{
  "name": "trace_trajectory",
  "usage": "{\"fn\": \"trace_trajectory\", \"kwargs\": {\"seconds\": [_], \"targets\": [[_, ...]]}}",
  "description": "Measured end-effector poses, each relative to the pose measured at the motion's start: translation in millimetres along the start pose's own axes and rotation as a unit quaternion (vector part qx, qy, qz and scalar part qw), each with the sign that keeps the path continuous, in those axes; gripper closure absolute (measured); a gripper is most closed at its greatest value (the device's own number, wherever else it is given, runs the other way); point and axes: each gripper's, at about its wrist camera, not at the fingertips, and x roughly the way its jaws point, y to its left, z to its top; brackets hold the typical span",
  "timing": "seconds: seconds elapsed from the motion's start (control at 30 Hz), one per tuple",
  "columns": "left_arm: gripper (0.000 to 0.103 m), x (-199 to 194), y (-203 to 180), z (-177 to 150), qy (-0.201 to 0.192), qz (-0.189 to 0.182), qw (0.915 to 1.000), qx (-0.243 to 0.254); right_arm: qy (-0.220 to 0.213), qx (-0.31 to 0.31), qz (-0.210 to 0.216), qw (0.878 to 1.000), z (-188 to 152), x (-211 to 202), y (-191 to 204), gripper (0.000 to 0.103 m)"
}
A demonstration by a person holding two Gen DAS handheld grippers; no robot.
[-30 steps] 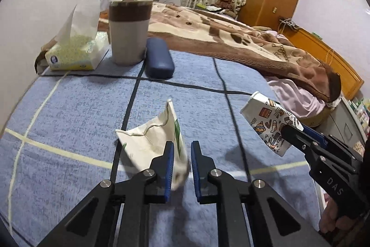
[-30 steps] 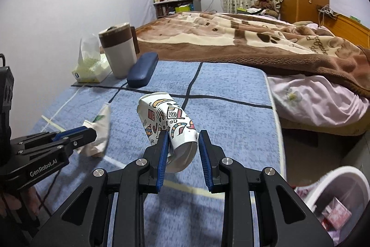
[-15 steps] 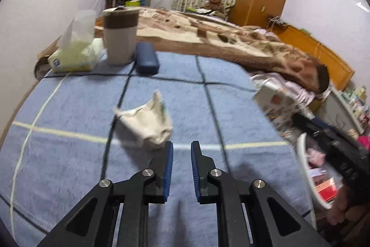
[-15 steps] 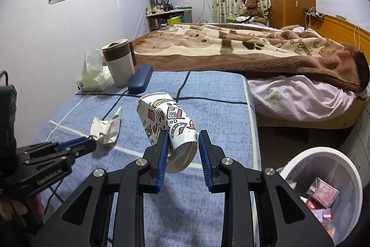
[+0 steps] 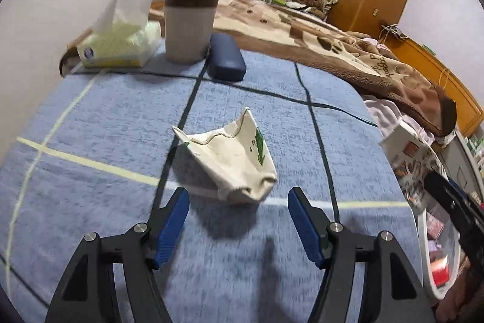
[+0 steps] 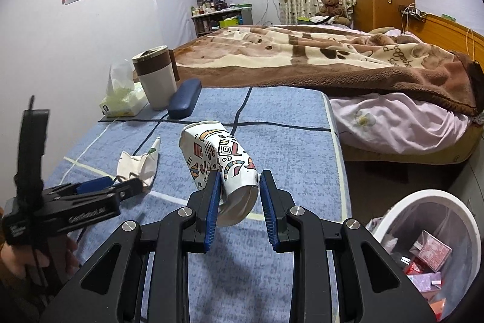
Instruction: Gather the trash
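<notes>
Your left gripper [image 5: 237,220] has its blue-padded fingers spread wide and holds nothing; the crumpled cream paper wrapper with the green arrow print [image 5: 230,164] lies on the blue checked cloth [image 5: 106,117] straight ahead of the gap between them, just beyond the tips and apart from both pads. Its long axis runs from the peaked far corner down toward you and a little rightward, so it sits roughly in line with the fingers, not across them, and its near crumpled end is the part closest to the tips. This is the nearer hand for it, and a short push forward and down looks enough to straddle that end. Your right gripper [image 6: 237,196] is clamped on the base of the crushed white paper cup with colourful doodle print [image 6: 217,162], held off the cloth with its rim pointing away, and the round white waste bin [image 6: 435,199] stands on the floor just to its right and below, already holding some boxes. The right wrist view shows what the left cannot: the bin's open mouth, and the left gripper's tips [image 6: 127,186] side-on, low and close to the wrapper's [image 6: 140,165] near edge, though I cannot tell whether they touch it. The left view alone shows the wrapper centred between the pads.
</notes>
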Motion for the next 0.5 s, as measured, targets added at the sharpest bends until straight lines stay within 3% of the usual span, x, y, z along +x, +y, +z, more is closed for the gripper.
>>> {"fn": "trace_trajectory", "kwargs": {"seconds": [0.23,0.33,0.5], "targets": [[0.036,31.0,4.9,13.2,0.016,0.005,0.9997,-0.019,0.009,0.0,-0.003,1.0,2.4,12.9,-1.9,0.075],[0.056,33.7,2.6,17.2,0.011,0.006,0.9999,-0.007,0.011,0.0,-0.003,1.0,2.8,16.0,-1.8,0.075],[0.063,27.7,-3.7,15.8,0.0,0.006,0.9999,0.013,0.009,0.004,-0.007,1.0,1.6,15.1,-1.9,0.075]]}}
